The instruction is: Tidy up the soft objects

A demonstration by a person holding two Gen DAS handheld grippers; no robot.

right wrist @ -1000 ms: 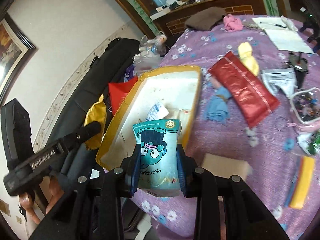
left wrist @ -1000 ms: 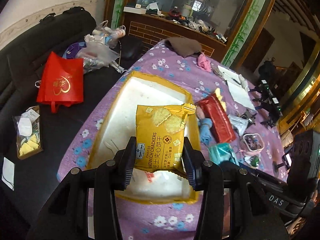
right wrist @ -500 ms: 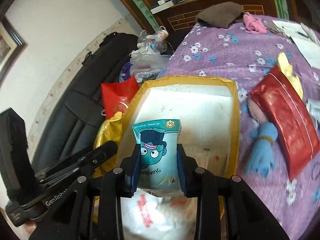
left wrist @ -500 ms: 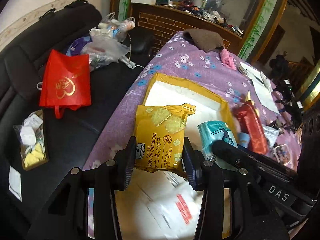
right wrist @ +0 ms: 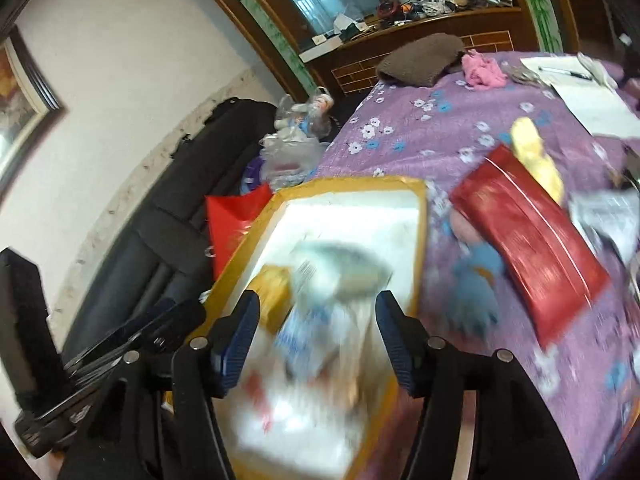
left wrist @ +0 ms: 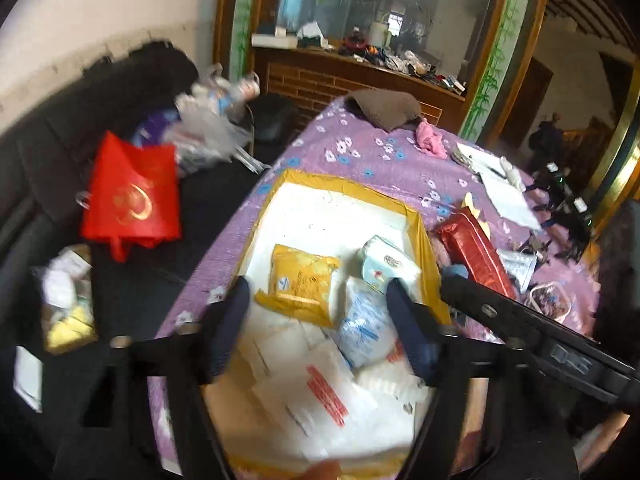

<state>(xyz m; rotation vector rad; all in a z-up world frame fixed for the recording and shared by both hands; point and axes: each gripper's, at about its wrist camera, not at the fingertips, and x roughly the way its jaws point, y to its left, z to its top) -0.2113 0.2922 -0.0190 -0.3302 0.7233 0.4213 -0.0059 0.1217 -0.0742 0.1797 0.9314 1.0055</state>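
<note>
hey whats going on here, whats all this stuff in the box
Someone with a handheld gripper in each hand is sorting soft packets into a yellow-rimmed box on a purple floral tablecloth. Both the left gripper and the right gripper are open over the box. A yellow cracker packet and a light blue snack pouch lie inside on white bags. A red packet sits outside on the cloth.
</note>
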